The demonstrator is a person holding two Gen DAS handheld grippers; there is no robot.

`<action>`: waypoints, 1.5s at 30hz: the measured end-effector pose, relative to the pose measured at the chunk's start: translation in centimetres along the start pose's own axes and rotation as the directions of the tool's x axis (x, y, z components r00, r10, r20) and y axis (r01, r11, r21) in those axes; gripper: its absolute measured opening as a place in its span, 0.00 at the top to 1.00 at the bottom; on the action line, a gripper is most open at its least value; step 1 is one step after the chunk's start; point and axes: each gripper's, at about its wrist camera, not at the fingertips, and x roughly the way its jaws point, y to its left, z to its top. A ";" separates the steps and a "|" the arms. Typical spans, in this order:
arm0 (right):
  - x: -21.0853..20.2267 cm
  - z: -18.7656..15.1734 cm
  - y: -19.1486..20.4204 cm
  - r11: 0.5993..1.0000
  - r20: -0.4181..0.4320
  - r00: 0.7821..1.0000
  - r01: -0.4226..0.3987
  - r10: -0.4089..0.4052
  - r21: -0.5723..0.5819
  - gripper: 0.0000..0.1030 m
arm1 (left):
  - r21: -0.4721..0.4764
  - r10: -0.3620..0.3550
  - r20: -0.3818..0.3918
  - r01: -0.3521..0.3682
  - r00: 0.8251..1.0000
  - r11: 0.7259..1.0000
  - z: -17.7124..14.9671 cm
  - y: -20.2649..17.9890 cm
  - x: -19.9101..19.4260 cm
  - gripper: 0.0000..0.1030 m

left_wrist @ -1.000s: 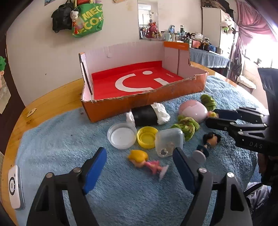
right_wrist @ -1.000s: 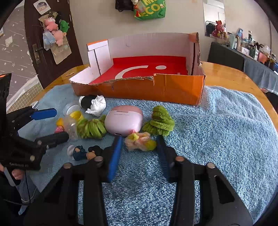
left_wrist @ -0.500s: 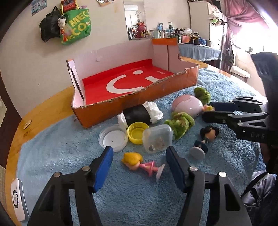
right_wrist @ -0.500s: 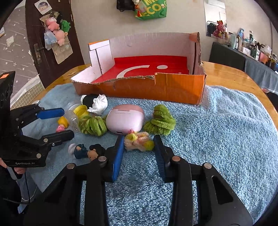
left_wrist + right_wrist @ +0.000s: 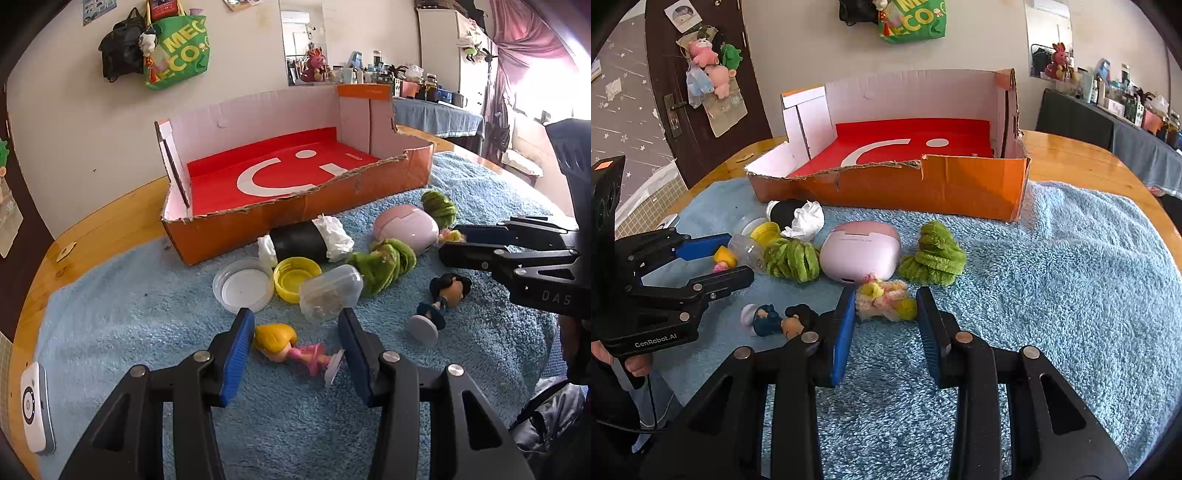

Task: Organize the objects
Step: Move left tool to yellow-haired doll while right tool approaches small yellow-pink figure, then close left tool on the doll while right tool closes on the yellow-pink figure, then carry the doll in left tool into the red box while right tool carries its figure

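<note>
A blonde doll in pink (image 5: 291, 350) lies on the blue towel (image 5: 129, 317) between the open fingers of my left gripper (image 5: 295, 343); the pads do not touch it. My right gripper (image 5: 886, 314) is open around a fuzzy yellow-pink hair tie (image 5: 886, 300). The open orange box with a red floor (image 5: 288, 177) stands behind the pile and shows in the right wrist view (image 5: 905, 155). A dark-haired figurine (image 5: 439, 299) lies to the right.
On the towel lie a pink case (image 5: 860, 254), two green scrunchies (image 5: 934, 254), a clear capsule (image 5: 328, 291), a yellow cap (image 5: 295, 278), a clear lid (image 5: 242, 288) and a black roll with tissue (image 5: 303, 242). A white device (image 5: 33, 402) lies at the left edge.
My left gripper moved forward and narrowed around the blonde doll. My right gripper closed in a little around the hair tie.
</note>
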 end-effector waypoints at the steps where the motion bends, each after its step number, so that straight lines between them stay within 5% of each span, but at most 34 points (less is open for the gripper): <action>1: 0.0 0.0 0.0 1.000 0.000 1.000 -0.001 0.001 -0.001 0.69 | -0.001 -0.001 0.000 0.001 1.000 1.000 0.0 0.0 0.0 0.53; 23: -2.6 2.0 0.8 0.999 0.055 0.999 0.002 0.000 -0.038 0.69 | -0.056 0.010 0.056 -0.007 0.998 0.998 1.3 0.7 -2.5 0.53; 45: -4.6 9.0 0.9 0.997 0.139 0.988 -0.053 0.062 -0.061 0.69 | -0.092 0.047 0.131 -0.035 0.990 0.995 8.3 1.5 -4.5 0.53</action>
